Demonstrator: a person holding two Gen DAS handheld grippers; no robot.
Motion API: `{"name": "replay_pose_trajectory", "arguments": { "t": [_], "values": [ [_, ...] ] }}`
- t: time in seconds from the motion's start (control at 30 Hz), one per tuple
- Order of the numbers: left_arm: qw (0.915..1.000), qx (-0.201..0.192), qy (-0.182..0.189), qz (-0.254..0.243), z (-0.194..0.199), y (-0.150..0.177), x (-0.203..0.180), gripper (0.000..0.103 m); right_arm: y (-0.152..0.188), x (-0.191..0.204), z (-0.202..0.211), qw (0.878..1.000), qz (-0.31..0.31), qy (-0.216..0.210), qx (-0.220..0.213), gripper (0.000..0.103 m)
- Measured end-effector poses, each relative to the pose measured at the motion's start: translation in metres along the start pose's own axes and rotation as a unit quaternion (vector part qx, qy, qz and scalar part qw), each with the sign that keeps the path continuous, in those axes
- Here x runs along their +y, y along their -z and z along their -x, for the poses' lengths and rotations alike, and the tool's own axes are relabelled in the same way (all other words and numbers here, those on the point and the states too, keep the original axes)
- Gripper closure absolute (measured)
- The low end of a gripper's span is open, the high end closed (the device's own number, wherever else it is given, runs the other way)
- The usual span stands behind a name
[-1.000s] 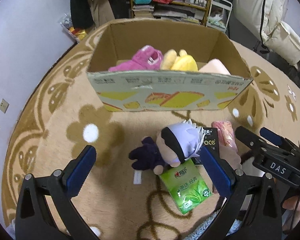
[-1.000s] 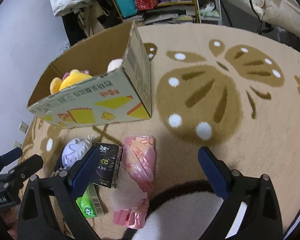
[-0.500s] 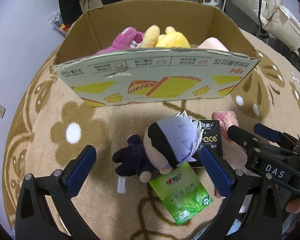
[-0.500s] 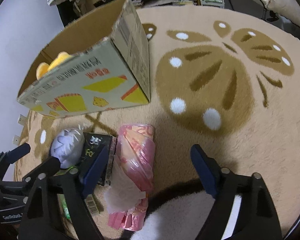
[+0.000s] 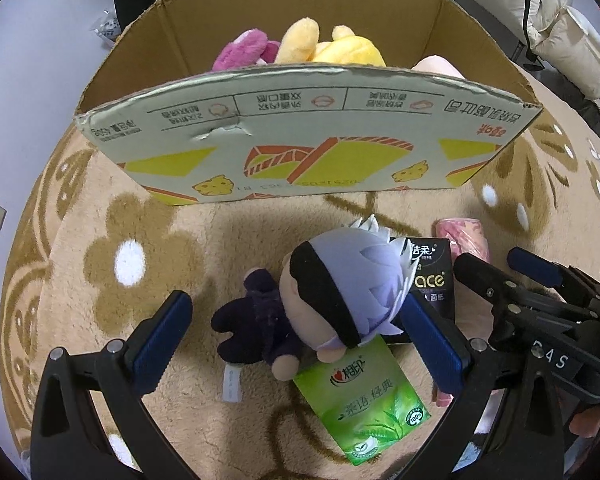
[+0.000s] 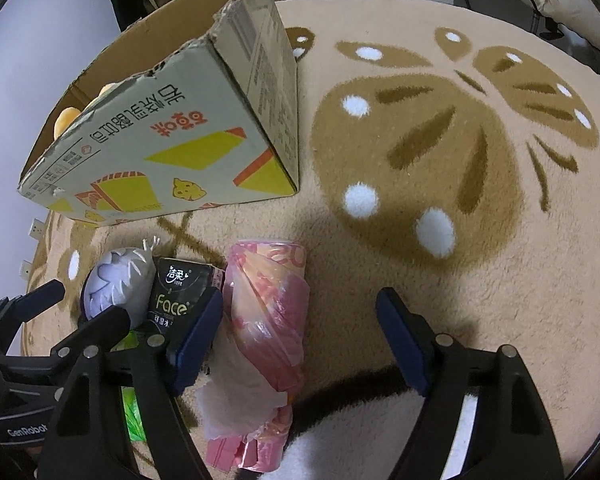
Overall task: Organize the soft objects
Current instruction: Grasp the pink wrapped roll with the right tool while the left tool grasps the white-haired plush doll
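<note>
A plush doll (image 5: 332,296) with pale lilac hair, a black blindfold and a dark body lies on the rug, between the spread jaws of my open left gripper (image 5: 300,340). It rests partly on a green tissue pack (image 5: 364,400) and against a black tissue pack (image 5: 430,280). A pink plastic-wrapped roll (image 6: 268,320) lies between the jaws of my open right gripper (image 6: 300,340), near the left pad. The cardboard box (image 5: 300,152) beyond holds pink and yellow plush toys (image 5: 328,46). The doll's head also shows in the right wrist view (image 6: 116,288).
The beige rug (image 6: 420,160) with brown flower patterns stretches to the right of the box. A white and black furry thing (image 6: 360,420) lies at the near edge under my right gripper. Shelves and white cushions stand at the back.
Both grippers have moved forward and down toward the items. The doll now sits between the left jaws and the pink roll between the right jaws. Both stay open.
</note>
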State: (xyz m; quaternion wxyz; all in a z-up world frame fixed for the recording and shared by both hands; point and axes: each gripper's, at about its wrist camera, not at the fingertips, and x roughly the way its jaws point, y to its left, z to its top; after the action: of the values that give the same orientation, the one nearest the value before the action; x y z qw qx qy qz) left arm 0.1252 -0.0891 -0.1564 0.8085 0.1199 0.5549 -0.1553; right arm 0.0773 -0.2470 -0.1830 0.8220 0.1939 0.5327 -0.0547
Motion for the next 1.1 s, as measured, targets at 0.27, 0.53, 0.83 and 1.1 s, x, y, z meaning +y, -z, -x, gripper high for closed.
{"name": "replay_pose_trajectory", "arguments": {
  "t": [0.27,0.53,0.83,1.1],
  "values": [
    [0.9999,0.015,-0.006,-0.002,-0.017,-0.004,0.004,0.0,-0.002,-0.004,-0.003,1.0,-0.004,-0.004,0.005,0.026],
    [1.0,0.003,-0.006,0.0,-0.025,-0.002,0.008,0.0,-0.001,-0.006,0.001,1.0,-0.002,-0.021,0.003,0.039],
    [0.9997,0.004,0.009,0.022,-0.025,-0.004,0.016,0.0,0.0,0.0,-0.007,0.997,-0.008,-0.071,0.014,0.061],
    [0.9991,-0.012,0.018,0.035,-0.022,-0.006,0.033,0.003,-0.002,0.012,-0.015,0.998,0.012,-0.066,0.016,0.065]
  ]
}}
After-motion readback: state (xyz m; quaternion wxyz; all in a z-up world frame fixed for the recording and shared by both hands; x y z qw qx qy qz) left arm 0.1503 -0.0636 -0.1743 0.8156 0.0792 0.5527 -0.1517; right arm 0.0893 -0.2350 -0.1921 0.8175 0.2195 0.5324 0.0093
